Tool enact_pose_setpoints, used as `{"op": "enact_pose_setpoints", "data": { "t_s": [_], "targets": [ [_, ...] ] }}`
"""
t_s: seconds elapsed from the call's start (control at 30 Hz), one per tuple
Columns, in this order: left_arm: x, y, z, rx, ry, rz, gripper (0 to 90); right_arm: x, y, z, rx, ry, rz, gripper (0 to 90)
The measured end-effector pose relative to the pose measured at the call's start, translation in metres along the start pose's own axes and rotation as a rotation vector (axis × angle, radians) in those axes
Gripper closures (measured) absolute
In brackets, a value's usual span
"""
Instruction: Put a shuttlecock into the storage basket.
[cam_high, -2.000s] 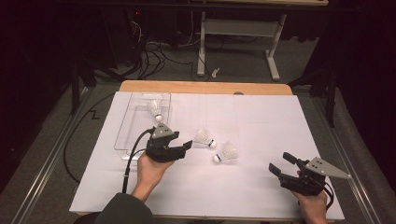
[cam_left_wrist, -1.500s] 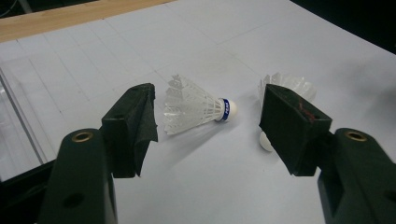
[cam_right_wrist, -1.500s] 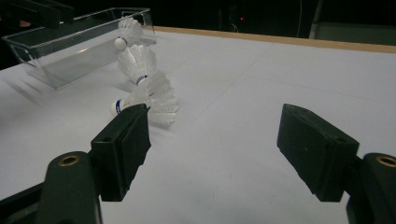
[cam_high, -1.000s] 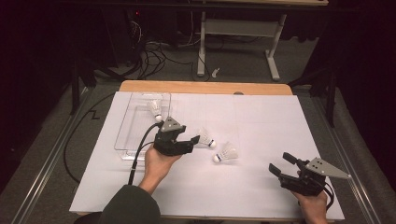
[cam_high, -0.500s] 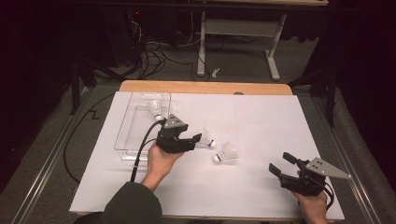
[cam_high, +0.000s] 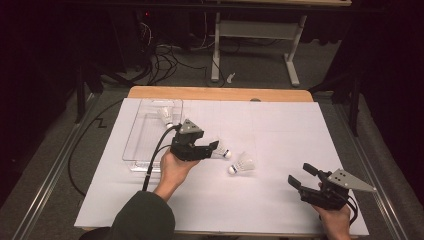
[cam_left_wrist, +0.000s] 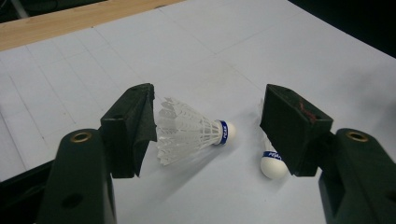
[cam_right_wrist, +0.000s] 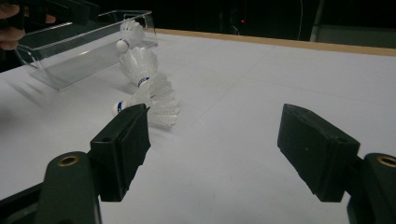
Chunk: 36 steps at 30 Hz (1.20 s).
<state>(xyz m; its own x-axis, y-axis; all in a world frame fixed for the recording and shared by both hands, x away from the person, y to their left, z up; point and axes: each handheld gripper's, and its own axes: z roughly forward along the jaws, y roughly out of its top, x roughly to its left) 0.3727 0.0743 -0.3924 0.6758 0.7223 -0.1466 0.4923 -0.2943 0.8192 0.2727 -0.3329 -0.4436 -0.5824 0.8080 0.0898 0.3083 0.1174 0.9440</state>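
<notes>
1. My left gripper (cam_high: 207, 148) hovers over the white paper sheet (cam_high: 280, 125), its jaws spread wide and holding nothing. In the left gripper view the near shuttlecock (cam_left_wrist: 191, 130) lies on its side between those jaws. I have lined them up so that one pad faces the feather skirt and the other the open space beyond the cork.

2. That shuttlecock rests with its cork and blue band pointing toward the right of the left gripper view. A grip across the feathers near the band looks to me the firmest place, since the skirt's wide end would likely crush.

3. A second shuttlecock (cam_high: 242, 164) lies just beside it. In the left gripper view its cork peeks out from behind my right-hand jaw (close enough that I judge I must close carefully or I will nudge it).

4. The clear plastic tray (cam_high: 145, 131) sits at the sheet's left side, near my left hand, and already has one shuttlecock in the tray (cam_high: 165, 116) lying at its far end. I judge that is where these go, which is why the left gripper does the fetching.

5. My right gripper (cam_high: 299, 176) rests low at the near right corner of the sheet, well apart from the shuttlecocks, jaws wide apart and empty. I keep it there out of the way.
</notes>
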Motion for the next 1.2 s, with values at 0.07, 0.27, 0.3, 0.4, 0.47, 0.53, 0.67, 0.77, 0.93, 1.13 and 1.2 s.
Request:
{"op": "enact_pose_setpoints", "data": {
  "t_s": [0.07, 0.27, 0.3, 0.4, 0.47, 0.53, 0.67, 0.77, 0.93, 1.13, 1.2],
  "targets": [
    [0.001, 0.001, 0.001, 0.008, 0.000, 0.000, 35.7, 0.000, 0.000, 0.000, 0.000, 0.001, 0.000, 25.7],
    [0.001, 0.007, 0.004, 0.028, 0.008, 0.004, 35.7, 0.000, 0.000, 0.000, 0.000, 0.000, 0.001, 25.6],
    [0.001, 0.008, 0.005, 0.036, 0.013, 0.005, 35.8, 0.000, 0.000, 0.000, 0.000, 0.000, 0.001, 25.7],
    [0.001, 0.010, 0.009, 0.054, 0.017, -0.003, 35.8, 0.000, 0.000, 0.000, 0.001, 0.000, 0.002, 25.6],
    [0.001, 0.011, 0.011, 0.071, 0.017, -0.006, 35.9, 0.000, 0.000, 0.000, 0.001, 0.001, 0.001, 25.6],
    [0.001, 0.013, 0.013, 0.086, 0.014, -0.015, 35.9, 0.000, 0.000, 0.000, 0.001, 0.001, 0.001, 25.6],
    [0.001, 0.017, 0.015, 0.103, 0.023, -0.020, 36.0, 0.000, 0.000, 0.000, 0.001, 0.001, 0.002, 25.6],
    [0.003, 0.021, 0.017, 0.111, 0.038, -0.024, 35.9, 0.000, 0.000, 0.000, 0.002, 0.001, 0.001, 25.5],
    [0.007, 0.024, 0.020, 0.145, 0.029, -0.034, 36.0, 0.000, 0.000, 0.000, 0.001, 0.001, 0.001, 25.5],
    [0.007, 0.028, 0.023, 0.183, 0.031, -0.030, 37.8, 0.000, 0.000, 0.000, 0.001, 0.002, 0.001, 25.5],
    [0.006, 0.029, 0.024, 0.199, 0.035, -0.033, 38.6, 0.000, 0.000, 0.000, 0.001, 0.001, 0.000, 25.5]
  ]
}}
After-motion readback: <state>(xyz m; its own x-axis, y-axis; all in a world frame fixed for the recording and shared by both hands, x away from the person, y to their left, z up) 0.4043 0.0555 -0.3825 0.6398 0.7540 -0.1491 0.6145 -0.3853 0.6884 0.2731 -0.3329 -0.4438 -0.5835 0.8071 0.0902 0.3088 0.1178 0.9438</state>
